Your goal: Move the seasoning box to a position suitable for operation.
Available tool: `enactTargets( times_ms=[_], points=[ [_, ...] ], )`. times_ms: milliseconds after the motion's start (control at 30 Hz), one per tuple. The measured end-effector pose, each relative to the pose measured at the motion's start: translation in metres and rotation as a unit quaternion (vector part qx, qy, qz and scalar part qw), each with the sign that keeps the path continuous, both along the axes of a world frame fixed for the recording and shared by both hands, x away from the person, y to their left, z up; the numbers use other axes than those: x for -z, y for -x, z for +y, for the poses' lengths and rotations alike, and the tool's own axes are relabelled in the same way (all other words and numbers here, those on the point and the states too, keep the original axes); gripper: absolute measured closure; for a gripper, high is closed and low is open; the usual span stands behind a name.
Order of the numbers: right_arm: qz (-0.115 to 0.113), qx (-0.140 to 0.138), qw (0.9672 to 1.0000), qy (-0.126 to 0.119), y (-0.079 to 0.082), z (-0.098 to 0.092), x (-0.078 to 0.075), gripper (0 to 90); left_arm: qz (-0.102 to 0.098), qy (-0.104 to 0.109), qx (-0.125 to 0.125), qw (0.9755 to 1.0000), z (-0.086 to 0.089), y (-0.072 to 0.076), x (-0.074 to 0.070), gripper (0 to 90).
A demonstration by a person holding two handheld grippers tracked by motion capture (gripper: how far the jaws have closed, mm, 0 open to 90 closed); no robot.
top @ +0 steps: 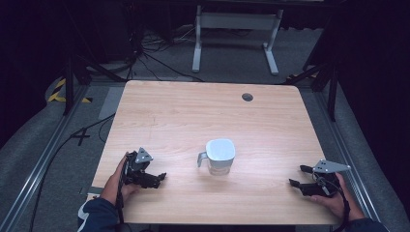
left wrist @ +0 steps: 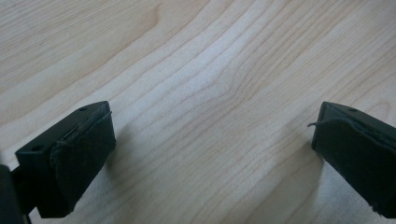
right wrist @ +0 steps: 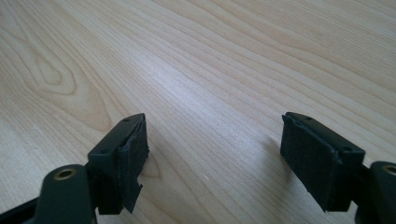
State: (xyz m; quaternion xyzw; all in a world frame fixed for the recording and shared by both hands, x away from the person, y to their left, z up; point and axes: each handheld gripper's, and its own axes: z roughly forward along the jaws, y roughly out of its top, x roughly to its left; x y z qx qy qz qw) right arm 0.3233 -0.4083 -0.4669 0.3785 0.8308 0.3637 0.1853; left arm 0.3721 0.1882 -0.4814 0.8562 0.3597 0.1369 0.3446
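A white cup (top: 220, 155) with a handle on its left side stands upright near the middle of the wooden table (top: 193, 111). My left gripper (top: 161, 178) rests at the table's front left, a hand around it, its jaws pointing right toward the cup but well apart from it. In the left gripper view the left gripper (left wrist: 212, 140) is open over bare wood. My right gripper (top: 296, 175) lies at the front right with its jaws pointing left, also clear of the cup. Seen in its own view, the right gripper (right wrist: 215, 154) stands open with nothing between the pads.
A round cable hole (top: 247, 97) sits near the table's far edge. Beyond the table are a white stand (top: 236, 29) and loose cables (top: 145, 53) on the grey floor. Metal rails run along both sides of the table.
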Motion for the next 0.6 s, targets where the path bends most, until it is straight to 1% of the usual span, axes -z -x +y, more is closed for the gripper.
enactTargets(
  times_ms=[67, 200, 233, 267, 333, 367, 400, 467, 500, 533, 567, 600],
  points=[
    [0.0, 0.003, 1.0, 0.0, 0.0008, -0.0001, 0.0, 23.1, 0.002, 0.002, 0.005, 1.0, -0.0001, -0.0008, 0.0001, 0.0],
    [0.0, 0.002, 1.0, 0.0, 0.0004, -0.0003, 0.0, 23.0, 0.004, 0.0, 0.0, 1.0, 0.0001, 0.0012, -0.0006, 0.1],
    [0.001, 0.001, 1.0, 0.001, 0.0001, -0.0003, -0.0003, 23.1, 0.001, 0.001, -0.002, 1.0, 0.0003, 0.0023, -0.0001, 0.2],
    [0.001, 0.003, 1.0, 0.0, -0.0002, 0.0003, -0.0001, 22.9, -0.001, -0.003, 0.002, 1.0, 0.0012, 0.0021, -0.0003, 0.2],
    [0.001, 0.003, 1.0, 0.001, -0.0004, 0.0003, -0.0002, 22.9, 0.002, -0.005, 0.002, 1.0, 0.0014, 0.0028, -0.0011, 0.4],
    [-0.001, 0.003, 1.0, 0.001, -0.0005, 0.0005, 0.0001, 22.9, 0.003, -0.005, 0.005, 1.0, 0.0017, 0.0026, -0.0011, 0.5],
    [-0.001, 0.004, 1.0, 0.001, -0.0003, 0.0005, 0.0, 22.9, -0.001, -0.003, 0.007, 1.0, 0.0017, 0.0021, -0.0005, 0.5],
    [0.0, 0.004, 1.0, 0.0, -0.0001, 0.0004, -0.0001, 22.9, 0.006, -0.005, 0.02, 0.9998, 0.0019, 0.0016, -0.0019, 1.2],
    [0.001, 0.004, 1.0, 0.0, -0.0001, 0.0005, -0.0001, 22.9, 0.011, -0.009, 0.026, 0.9995, 0.0012, 0.0011, -0.0038, 2.8],
    [0.0, 0.003, 1.0, 0.0, -0.0002, 0.0003, 0.0, 22.8, 0.006, -0.005, 0.024, 0.9997, -0.0006, 0.0003, -0.0043, 6.2],
    [0.002, 0.002, 1.0, 0.001, -0.0003, 0.0001, -0.0003, 22.9, 0.006, -0.005, 0.024, 0.9997, -0.0006, 0.0003, -0.0043, 12.2],
    [0.001, 0.001, 1.0, 0.001, -0.0004, 0.0001, -0.0003, 22.9, -0.004, -0.009, 0.031, 0.9995, -0.005, 0.0003, -0.0098, 23.0]
  ],
)
